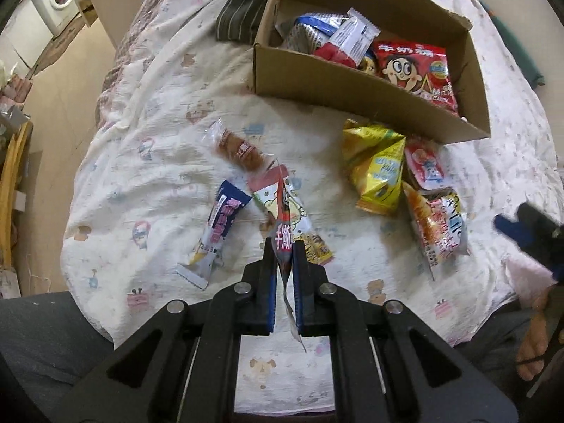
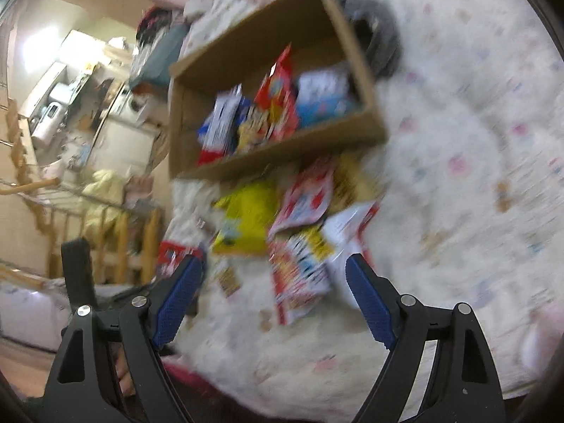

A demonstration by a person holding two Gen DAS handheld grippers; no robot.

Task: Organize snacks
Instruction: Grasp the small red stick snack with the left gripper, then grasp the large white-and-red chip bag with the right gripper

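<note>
While our left gripper [image 1: 284, 246] pinches a thin dark snack packet [image 1: 284, 243] with red and white lettering, the blue-padded fingers [image 1: 271, 282] sit close together with the wrapper standing on edge between them, its crimped tail trailing down toward the camera. The packet hangs above the bed [image 1: 148, 141], whose pale quilt is printed with small cartoon figures. Just beyond the held packet lie a blue and white bar wrapper [image 1: 220, 225], a clear-wrapped brown pastry [image 1: 237, 148] and a flat white and green packet [image 1: 278, 204] that passes beneath the lifted one. To the right we see a yellow pouch [image 1: 379, 172], a small red and white packet [image 1: 424, 167] touching it, and an orange and white bag [image 1: 439, 225] just below.

The cardboard box [image 1: 352, 86] rests on the bed beyond these, open at the top. Inside it are a red bag with a wide-eyed cartoon face [image 1: 414, 67], a white and red wrapper [image 1: 347, 38] leaning over it, and a blue and silver packet [image 1: 310, 30]. A striped dark cloth [image 1: 239, 14] lies against the box's far left corner.

Our right gripper [image 2: 275, 278] is spread wide with nothing between its fingers [image 2: 370, 303], hovering over the loose pile in front of the box [image 2: 282, 155]; that view is heavily blurred. From the left wrist, its blue tip shows at the right edge [image 1: 521, 232].
</note>
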